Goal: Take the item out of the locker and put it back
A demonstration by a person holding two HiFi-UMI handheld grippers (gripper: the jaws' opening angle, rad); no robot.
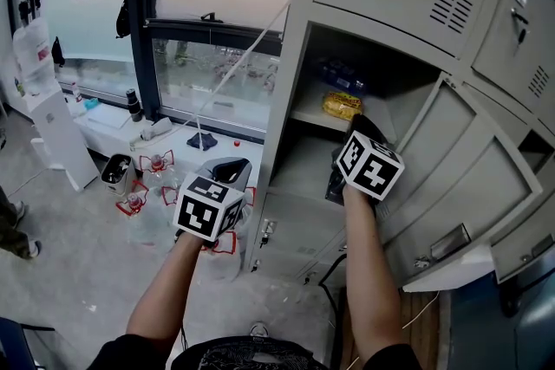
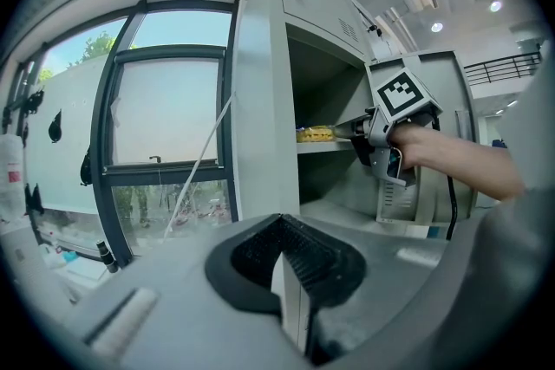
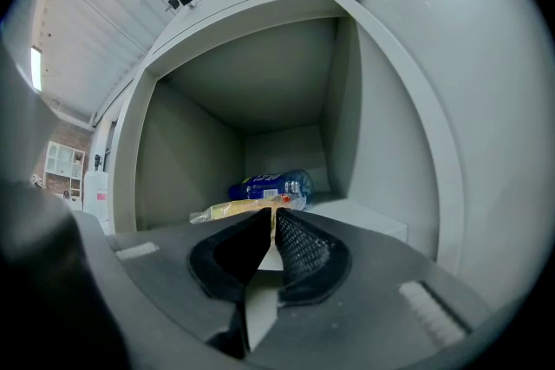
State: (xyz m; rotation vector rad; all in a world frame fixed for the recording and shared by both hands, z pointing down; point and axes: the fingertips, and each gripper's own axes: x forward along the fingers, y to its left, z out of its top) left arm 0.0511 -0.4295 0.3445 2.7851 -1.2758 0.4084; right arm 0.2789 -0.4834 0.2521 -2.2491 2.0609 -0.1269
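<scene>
- Step in hand: the reach-in. The right gripper [image 3: 270, 217] is held inside the open locker [image 1: 284, 82], jaws closed together with nothing between them.
- The yellow packet [image 3: 227, 210] lies on the shelf [image 1: 305, 113] just beyond the tips; contact cannot be judged. A blue bottle [image 3: 269, 185] lies behind it.
- The left gripper [image 2: 279, 228] is held outside the locker, jaws together, empty.
- Next, as judged: the right jaws are to be parted, advanced around the packet, then closed.

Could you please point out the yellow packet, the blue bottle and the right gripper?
yellow packet [image 1: 342, 106], head view, middle of the wrapper.
blue bottle [image 3: 260, 185], right gripper view, its label.
right gripper [image 3: 271, 216], right gripper view, between its fingertips.
</scene>
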